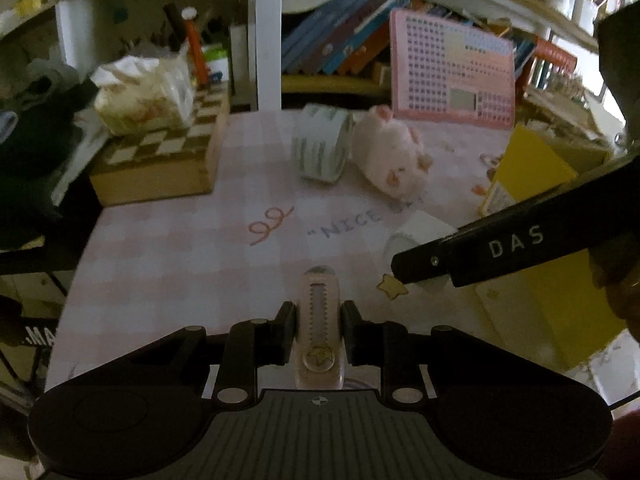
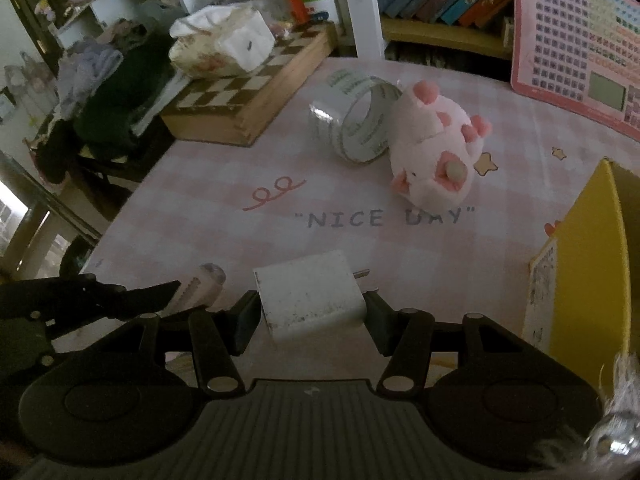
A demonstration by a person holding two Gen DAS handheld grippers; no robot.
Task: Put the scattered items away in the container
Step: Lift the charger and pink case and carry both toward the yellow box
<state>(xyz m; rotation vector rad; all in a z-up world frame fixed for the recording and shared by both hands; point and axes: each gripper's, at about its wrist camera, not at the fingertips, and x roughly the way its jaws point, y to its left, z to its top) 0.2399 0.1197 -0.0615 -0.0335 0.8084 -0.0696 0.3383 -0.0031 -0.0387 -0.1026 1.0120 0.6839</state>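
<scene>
Nearest my left wrist camera, at six o'clock, the left tool (image 1: pixel 318 334) is clamped on a pink utility knife (image 1: pixel 319 328), one finger pressed to each side of its body, the toothed slider facing up and the rounded tip pointing toward twelve o'clock over the tabletop (image 1: pixel 192 248). On my right wrist camera, the right tool (image 2: pixel 310 314) has its fingers against both sides of a white charger plug (image 2: pixel 310 296), whose metal prongs stick out toward three o'clock; I read it as gripping the charger. From the left camera, the right tool's black finger marked "DAS" crosses in from three o'clock, with the charger partly hidden behind it. From the right camera, the left tool and the knife tip show at nine o'clock, just beside the charger. The yellow container (image 2: pixel 592 264) stands at three o'clock in the right view, near the right tool, with its wall upright; its inside is not visible to me. Toward twelve o'clock a roll of clear tape (image 2: pixel 356 120) stands on edge, touching a pink plush pig (image 2: pixel 436 148) lying on its side at one o'clock. At eleven o'clock a wooden chessboard box (image 2: pixel 248 96) sits on the tabletop edge with a tissue pack (image 2: pixel 220 44) on top. A pink learning board (image 2: pixel 580 36) leans at two o'clock against the bookshelf (image 1: pixel 340 36). "NICE DAY" is printed on the tabletop between the tools and the pig.
</scene>
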